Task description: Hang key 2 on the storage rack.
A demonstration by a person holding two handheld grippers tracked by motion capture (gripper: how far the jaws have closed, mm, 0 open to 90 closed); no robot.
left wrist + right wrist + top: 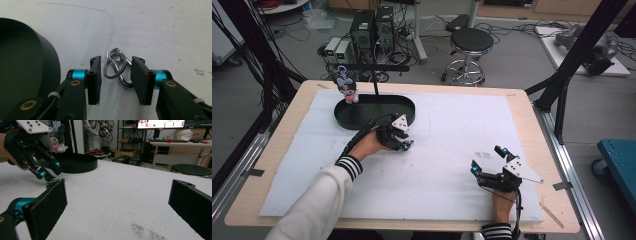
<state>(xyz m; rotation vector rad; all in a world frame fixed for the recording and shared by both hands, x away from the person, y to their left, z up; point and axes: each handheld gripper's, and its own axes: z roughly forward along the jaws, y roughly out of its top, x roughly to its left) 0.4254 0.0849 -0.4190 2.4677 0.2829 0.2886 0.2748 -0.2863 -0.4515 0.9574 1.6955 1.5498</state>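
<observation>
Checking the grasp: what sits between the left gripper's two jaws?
In the left gripper view, a metal key ring with clip lies on the white mat between the open jaws of the left gripper, neither jaw touching it.

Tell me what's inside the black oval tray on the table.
At the far left end of the black tray sits a small plush toy, and a thin black post rises from its middle. The left gripper and hand hide the tray's near edge.

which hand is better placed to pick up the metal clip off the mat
Left. The left gripper has its open jaws either side of the metal clip, beside the black tray. The right gripper is open well off to the side.
</observation>
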